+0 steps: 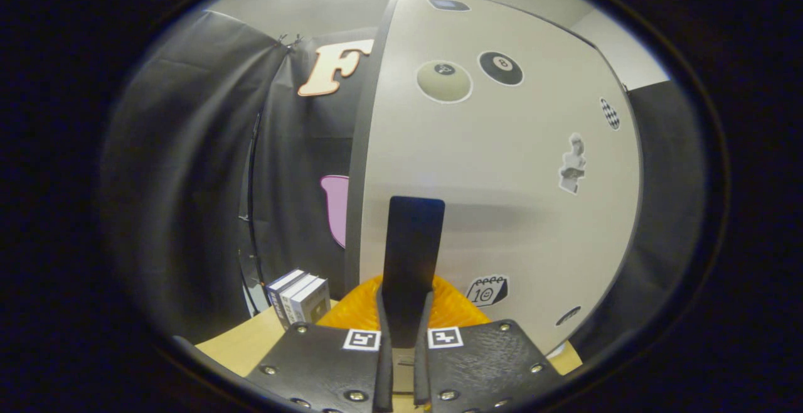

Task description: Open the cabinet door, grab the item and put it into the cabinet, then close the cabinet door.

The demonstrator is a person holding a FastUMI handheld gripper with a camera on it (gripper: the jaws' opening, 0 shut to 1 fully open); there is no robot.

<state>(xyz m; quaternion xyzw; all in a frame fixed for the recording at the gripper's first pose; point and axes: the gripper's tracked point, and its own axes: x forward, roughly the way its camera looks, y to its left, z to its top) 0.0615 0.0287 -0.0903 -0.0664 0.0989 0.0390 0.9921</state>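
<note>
Claw at the near edge of the view, its two fingers drawn close together and clamped on a flat dark paddle-shaped item that stands upright between them. Just ahead of the fingers, an orange ribbed object rests on the pale wooden desk. Toward the desk's left side, three small boxes stand side by side. Beyond the item rises the pale cabinet door, bearing stickers, among them two billiard balls, a bust and a calendar.
</note>
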